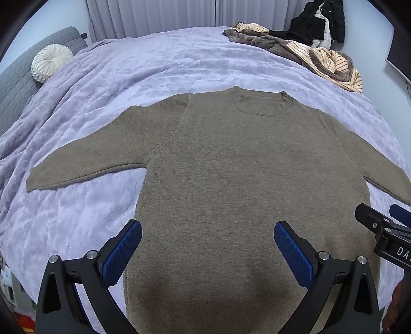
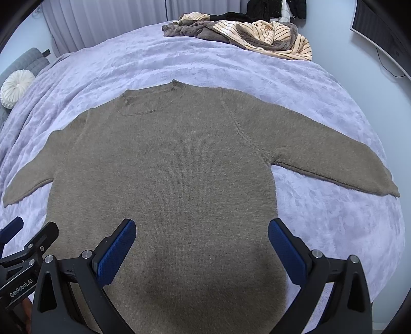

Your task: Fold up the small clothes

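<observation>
on the bed (image 1: 179,64), sweater (image 1: 231,167) flat, hem hidden by shadow

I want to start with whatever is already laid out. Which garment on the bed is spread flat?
The brown sweater, flat with both sleeves out, below both open grippers; the striped clothes pile at the far edge lies crumpled.

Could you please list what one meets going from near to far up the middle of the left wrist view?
left gripper → brown sweater → lavender blanket → curtains
</observation>
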